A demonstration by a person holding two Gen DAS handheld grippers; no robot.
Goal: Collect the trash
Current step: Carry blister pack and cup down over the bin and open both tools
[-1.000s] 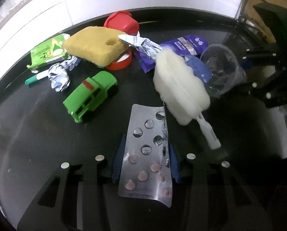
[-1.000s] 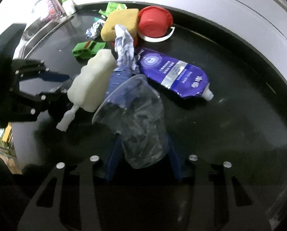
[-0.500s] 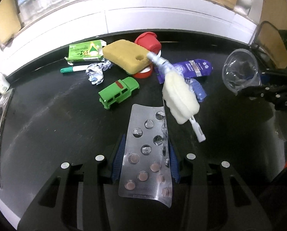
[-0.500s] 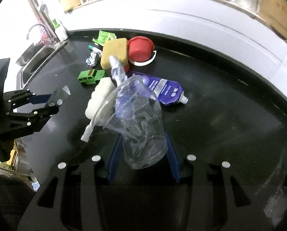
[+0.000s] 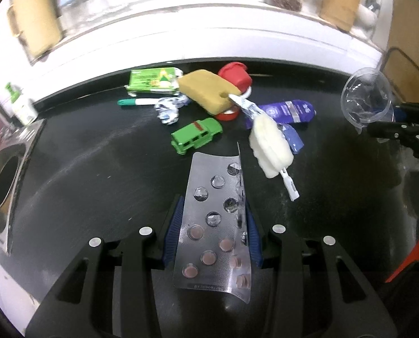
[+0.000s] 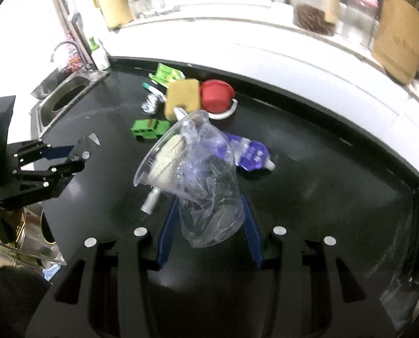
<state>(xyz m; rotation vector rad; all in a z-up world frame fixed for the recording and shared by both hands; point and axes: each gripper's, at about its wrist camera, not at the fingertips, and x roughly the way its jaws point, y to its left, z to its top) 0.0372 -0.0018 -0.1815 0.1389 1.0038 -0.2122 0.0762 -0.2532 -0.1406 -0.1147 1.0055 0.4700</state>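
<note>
The left gripper (image 5: 213, 225) is clamped on a silver blister pack (image 5: 213, 225), blue pads pressed to both of its long edges, with the pack sticking out forward above the black countertop (image 5: 96, 174). Some pockets are burst and empty, the ones nearer the camera hold pinkish pills. Over on the other side, the right gripper (image 6: 206, 219) is squeezing a crumpled clear plastic cup (image 6: 192, 180), its mouth tilted up and to the left, held off the counter.

Out ahead of the blister pack lies the pile. A white foam brush head with a plastic stem (image 5: 271, 149) sits closest, just right of the pack's far end. Beside it a green toy car (image 5: 196, 136). Behind that, a purple pouch (image 5: 288, 112), partly under the brush, and a small blue wrapper (image 5: 292, 139) touching it. Further back a yellow sponge (image 5: 209, 90) leans on a red lid (image 5: 234, 76), a twisted foil strip (image 5: 244, 102) poking out from the sponge. Left of the sponge: a ball of foil (image 5: 168, 109), a green-capped marker (image 5: 137, 102) and a green carton (image 5: 153, 80) against the white back wall.

Far left, a steel sink (image 5: 4, 186) with its drain hole; a soap bottle (image 5: 20, 104) stands at its corner. Jars line the ledge above, blurred.
</note>
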